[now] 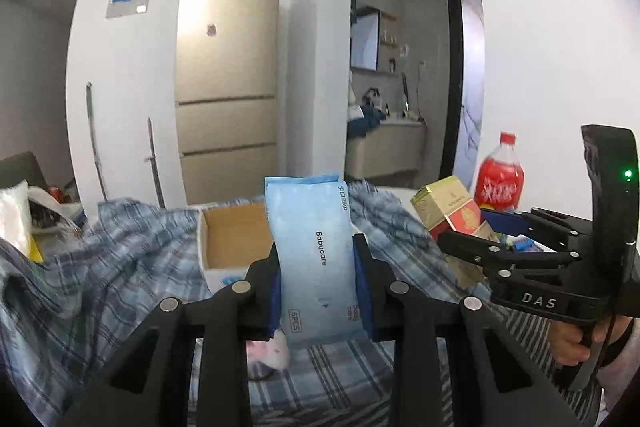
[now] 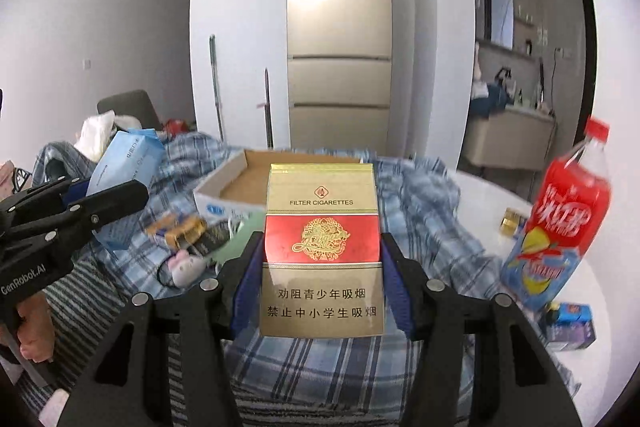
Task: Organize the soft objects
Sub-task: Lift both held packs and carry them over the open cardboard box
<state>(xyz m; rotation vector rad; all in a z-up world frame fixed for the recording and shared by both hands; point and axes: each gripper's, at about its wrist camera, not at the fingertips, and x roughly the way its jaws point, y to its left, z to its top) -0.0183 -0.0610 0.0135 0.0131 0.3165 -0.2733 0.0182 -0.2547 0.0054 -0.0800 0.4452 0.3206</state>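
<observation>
My left gripper (image 1: 318, 271) is shut on a light blue Babycare wipes pack (image 1: 314, 255), held upright above the blue plaid cloth (image 1: 120, 267). My right gripper (image 2: 322, 263) is shut on a gold and red cigarette carton (image 2: 322, 247), also lifted over the cloth. Each gripper shows in the other's view: the right one with its carton (image 1: 448, 211) at the right, the left one with the blue pack (image 2: 128, 163) at the left. An open cardboard box (image 2: 256, 179) lies on the cloth just beyond both held items. A small pink and white plush (image 2: 186, 267) rests on the cloth below.
A red soda bottle (image 2: 560, 219) stands on the white table (image 2: 480, 195) at the right, with a small blue box (image 2: 570, 323) near it. Gold packs (image 2: 184, 231) and dark items lie by the cardboard box. A tall beige fridge (image 2: 340, 59) stands behind.
</observation>
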